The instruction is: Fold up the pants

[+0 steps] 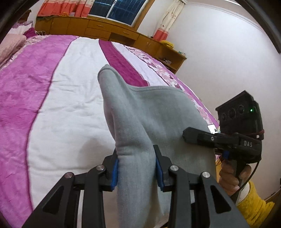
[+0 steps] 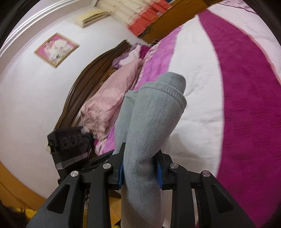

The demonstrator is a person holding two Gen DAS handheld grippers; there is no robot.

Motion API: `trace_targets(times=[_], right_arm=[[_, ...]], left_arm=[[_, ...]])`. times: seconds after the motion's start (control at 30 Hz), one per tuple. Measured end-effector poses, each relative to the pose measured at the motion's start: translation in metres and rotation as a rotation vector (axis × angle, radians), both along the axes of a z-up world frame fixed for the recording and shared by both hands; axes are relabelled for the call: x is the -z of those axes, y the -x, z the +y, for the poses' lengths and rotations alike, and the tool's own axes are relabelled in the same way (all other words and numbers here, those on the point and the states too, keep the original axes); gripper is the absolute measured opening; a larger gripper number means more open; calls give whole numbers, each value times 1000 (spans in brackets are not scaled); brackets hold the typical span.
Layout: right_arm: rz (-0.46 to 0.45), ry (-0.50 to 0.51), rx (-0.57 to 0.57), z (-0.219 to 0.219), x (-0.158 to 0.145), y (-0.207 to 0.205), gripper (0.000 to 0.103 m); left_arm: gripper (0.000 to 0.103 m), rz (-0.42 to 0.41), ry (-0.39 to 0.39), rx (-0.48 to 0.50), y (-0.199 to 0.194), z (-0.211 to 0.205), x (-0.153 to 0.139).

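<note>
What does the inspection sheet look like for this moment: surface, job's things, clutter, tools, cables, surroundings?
Surface: bed with pink, white and magenta bedspread.
Job's things: grey pants, held up above the bedspread by both tools.
Clutter: pink blanket near the headboard.
Tools: left tool shut on the pants; right tool shut on the pants.
Cables: thin black cable by the right hand.
Surroundings: wooden cabinets, window, framed picture, wooden headboard.
</note>
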State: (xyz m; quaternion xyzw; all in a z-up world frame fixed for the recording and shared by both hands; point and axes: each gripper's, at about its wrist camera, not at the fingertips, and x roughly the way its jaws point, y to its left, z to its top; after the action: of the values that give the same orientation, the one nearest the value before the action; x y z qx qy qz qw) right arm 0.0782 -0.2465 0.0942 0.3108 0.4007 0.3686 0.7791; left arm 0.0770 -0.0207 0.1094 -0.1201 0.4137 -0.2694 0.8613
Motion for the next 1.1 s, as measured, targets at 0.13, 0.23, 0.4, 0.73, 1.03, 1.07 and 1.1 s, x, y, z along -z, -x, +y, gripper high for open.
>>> trace_targets(times=[0.13,0.23,0.4,0.73,1.03,1.07,1.1], right_arm=[[54,-18,44,-23,20,-23,21],[78,-2,73,-34,35,-44,21],[104,-4,140,-51,64,-66,21],[131,264,195,-62,96,-74,24],[27,415,252,-61,69,-42,27],[11,439,266,-64,64,-33,27],[-3,453,277,-66,59,-27,27]], left_arm=[[35,30,3,7,-24,-12,20],[34,28,-45,10,-40,-25,34],[34,57,-100,3,-64,-37,64],[39,54,-159,-13,-67,-49,90],[38,24,-234,-52,-36,-53,61],[38,23,-238,-54,-31,-53,59],[38,24,-238,-57,-26,-52,58]])
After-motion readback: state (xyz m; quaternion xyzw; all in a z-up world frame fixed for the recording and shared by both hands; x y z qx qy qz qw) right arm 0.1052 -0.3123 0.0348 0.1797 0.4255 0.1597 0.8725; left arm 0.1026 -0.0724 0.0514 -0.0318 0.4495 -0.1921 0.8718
